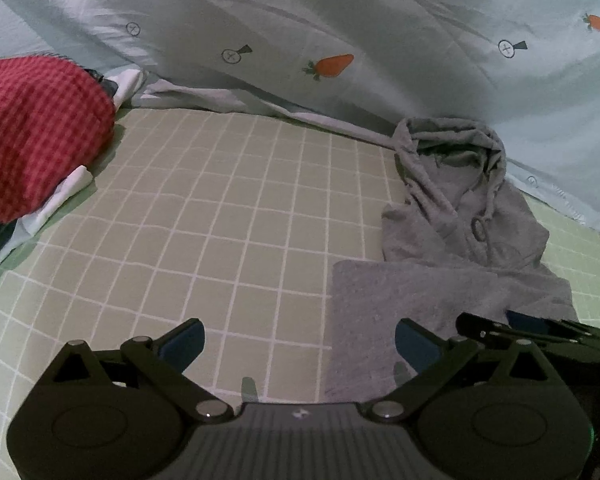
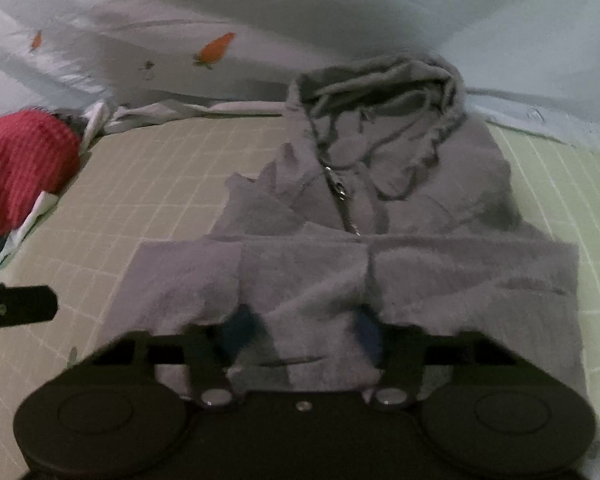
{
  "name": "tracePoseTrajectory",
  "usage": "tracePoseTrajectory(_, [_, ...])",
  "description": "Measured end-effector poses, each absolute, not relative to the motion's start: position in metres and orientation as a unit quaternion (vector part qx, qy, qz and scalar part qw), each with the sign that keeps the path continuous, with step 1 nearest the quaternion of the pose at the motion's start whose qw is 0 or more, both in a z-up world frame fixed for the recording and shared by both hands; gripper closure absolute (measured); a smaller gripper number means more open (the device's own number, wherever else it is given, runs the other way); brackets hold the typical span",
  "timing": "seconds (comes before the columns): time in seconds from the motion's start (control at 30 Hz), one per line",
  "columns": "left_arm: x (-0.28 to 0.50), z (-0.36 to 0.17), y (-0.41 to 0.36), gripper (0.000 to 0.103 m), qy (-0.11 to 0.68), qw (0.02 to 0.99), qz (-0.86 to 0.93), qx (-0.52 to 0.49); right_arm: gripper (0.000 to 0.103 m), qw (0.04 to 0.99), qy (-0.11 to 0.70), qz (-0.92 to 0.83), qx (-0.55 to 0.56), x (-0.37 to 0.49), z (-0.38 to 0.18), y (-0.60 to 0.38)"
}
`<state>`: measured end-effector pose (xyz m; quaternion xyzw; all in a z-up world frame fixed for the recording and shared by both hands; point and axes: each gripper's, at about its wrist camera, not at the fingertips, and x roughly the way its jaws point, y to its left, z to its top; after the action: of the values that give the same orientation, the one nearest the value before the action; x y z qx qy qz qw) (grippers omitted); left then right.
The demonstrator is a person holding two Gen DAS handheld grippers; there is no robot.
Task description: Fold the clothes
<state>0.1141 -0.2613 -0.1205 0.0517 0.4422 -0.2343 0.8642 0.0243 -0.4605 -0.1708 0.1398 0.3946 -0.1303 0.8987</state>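
surface: a green bed sheet (image 1: pixel 228 216) with a white grid pattern, lying flat under everything.
grey hoodie: the grey hoodie (image 2: pixel 380 208) lies on the sheet, partly folded, its lower part turned up into a flat band across the front; the hood is bunched at the far end, toward the quilt.
zipper: a metal zipper pull (image 2: pixel 338 184) shows down the middle of the chest, with drawcords trailing beside it.
left gripper: the left gripper (image 1: pixel 298 344) hangs over bare sheet at the hoodie's left edge, its jaws spread wide and nothing between them; the right-hand blue pad (image 1: pixel 412 344) sits over the grey cloth's edge, though contact cannot be told.
right gripper: the right gripper (image 2: pixel 300 334) is over the folded band near the hoodie's near edge, fingers drawn partway in with a ridge of grey cloth bunched between the blue pads; the view is blurred, so whether the pads truly pinch the cloth cannot be told.
quilt: a pale blue quilt (image 1: pixel 340 20) printed with orange carrots is heaped along the far side of the sheet.
red cloth: a red checked garment (image 1: pixel 32 128) lies at the left, well apart from the hoodie, over some white fabric.
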Motion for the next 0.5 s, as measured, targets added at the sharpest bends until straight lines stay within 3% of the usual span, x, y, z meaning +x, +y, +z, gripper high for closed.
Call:
tracePoseTrajectory(0.07, [0.113,-0.118,-0.263,0.002,0.440,0.865,-0.235,0.052,0.087,0.903,0.388,-0.118,0.145,0.021,-0.166,-0.461])
tracePoseTrajectory(0.5, [0.098,-0.111,-0.296,0.002,0.432,0.859,-0.265,0.069,0.090,0.926,0.335,-0.152,0.081,-0.019,-0.116,-0.473])
